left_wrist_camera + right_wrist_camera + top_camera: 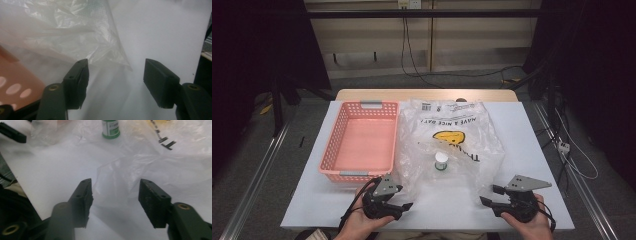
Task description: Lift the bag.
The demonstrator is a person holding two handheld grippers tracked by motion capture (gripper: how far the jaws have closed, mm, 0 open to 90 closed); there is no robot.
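Bag point(447, 145) blocks centre; basket point(361, 141) blocks left.

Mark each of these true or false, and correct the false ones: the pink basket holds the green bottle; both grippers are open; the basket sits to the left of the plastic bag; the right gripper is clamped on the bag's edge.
1. The pink basket holds the green bottle. False: the basket is empty; the bottle stands inside the clear plastic bag.
2. Both grippers are open. True: the left gripper and the right gripper each show a wide gap between their jaws.
3. The basket sits to the left of the bag. True.
4. The right gripper is clamped on the bag's edge. False: its jaws are apart, with the bag's edge lying ahead of them.
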